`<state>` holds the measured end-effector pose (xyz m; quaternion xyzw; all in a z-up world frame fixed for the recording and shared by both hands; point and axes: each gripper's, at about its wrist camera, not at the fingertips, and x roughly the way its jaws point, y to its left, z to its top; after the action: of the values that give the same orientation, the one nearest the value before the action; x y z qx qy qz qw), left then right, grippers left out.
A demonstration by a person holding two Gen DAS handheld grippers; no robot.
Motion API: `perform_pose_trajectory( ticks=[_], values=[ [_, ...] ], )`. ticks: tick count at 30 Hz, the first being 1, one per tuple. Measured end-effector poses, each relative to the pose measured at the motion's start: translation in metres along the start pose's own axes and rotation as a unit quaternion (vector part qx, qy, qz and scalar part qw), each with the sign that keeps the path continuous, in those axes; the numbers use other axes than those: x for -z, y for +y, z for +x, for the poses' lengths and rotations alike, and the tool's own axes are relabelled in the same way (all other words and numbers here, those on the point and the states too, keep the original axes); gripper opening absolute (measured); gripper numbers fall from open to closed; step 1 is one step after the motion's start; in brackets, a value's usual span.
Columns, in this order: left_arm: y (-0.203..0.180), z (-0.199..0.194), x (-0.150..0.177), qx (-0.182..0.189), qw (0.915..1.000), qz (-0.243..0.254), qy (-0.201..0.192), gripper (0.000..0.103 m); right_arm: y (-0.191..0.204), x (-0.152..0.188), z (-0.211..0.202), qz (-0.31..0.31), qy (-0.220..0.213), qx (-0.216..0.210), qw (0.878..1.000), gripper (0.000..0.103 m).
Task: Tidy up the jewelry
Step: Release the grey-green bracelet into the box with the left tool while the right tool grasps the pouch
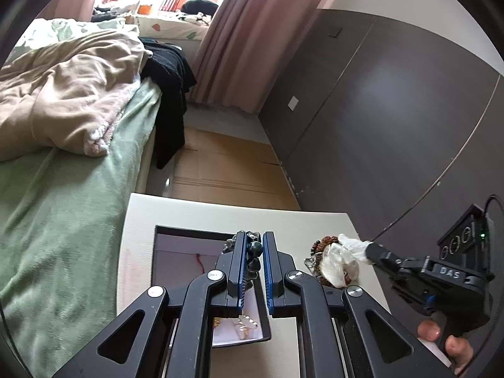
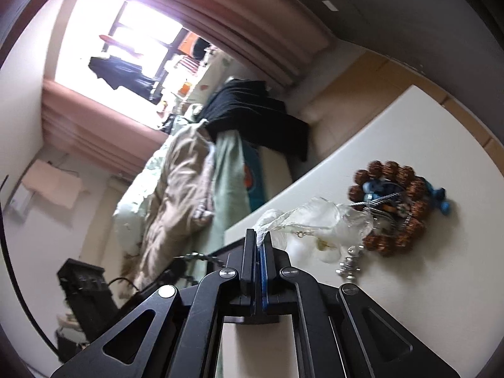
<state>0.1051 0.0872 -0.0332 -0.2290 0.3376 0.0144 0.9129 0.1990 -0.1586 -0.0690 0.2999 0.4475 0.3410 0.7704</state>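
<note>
The left gripper point(image 1: 254, 245) is pinching a dark beaded bracelet point(image 1: 254, 253) over the open black tray point(image 1: 163, 236), where a gold chain point(image 1: 244, 323) is lying. The right gripper point(image 2: 259, 239) is clamping the corner of a clear plastic bag point(image 2: 318, 220). Just beyond, a brown bead bracelet point(image 2: 390, 208) is resting on the white table point(image 2: 409, 283). Farther off, a bed point(image 1: 63, 189) is standing.
</note>
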Motion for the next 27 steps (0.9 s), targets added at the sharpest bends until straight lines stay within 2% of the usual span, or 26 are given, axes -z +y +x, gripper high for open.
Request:
perform_pose_trajectory(
  ticks=[5,11,12,14,15,16,18,27],
  values=[
    [0.007,-0.001,-0.002,0.000,1.0000,-0.007,0.001,0.010,0.014,0.003,-0.005,-0.016,-0.009,-0.037,0.999,0.004],
    [0.015,-0.006,-0.008,0.023,0.9991,-0.036,-0.003,0.012,0.036,0.008,-0.009,-0.041,-0.018,-0.076,0.996,0.004],
    [0.018,-0.007,-0.009,0.028,0.9987,-0.043,-0.005,0.018,0.039,0.009,-0.009,-0.045,-0.017,-0.081,0.996,0.004],
    [0.021,-0.010,-0.011,0.032,0.9980,-0.054,-0.011,0.048,0.045,0.011,-0.005,-0.052,-0.013,-0.090,0.994,0.004],
    [0.023,-0.012,-0.011,0.030,0.9977,-0.059,-0.017,0.073,0.046,0.012,-0.004,-0.054,-0.010,-0.091,0.994,0.004],
    [0.025,-0.016,-0.011,0.023,0.9972,-0.065,-0.031,0.087,0.048,0.014,-0.001,-0.055,-0.007,-0.092,0.994,0.004],
    [0.028,-0.023,-0.013,0.013,0.9964,-0.068,-0.049,0.088,0.050,0.016,0.003,-0.057,-0.002,-0.095,0.994,0.004],
    [0.050,-0.030,-0.019,-0.002,0.9937,-0.099,-0.052,0.088,0.065,0.029,0.031,-0.064,0.028,-0.114,0.991,0.004]
  ],
)
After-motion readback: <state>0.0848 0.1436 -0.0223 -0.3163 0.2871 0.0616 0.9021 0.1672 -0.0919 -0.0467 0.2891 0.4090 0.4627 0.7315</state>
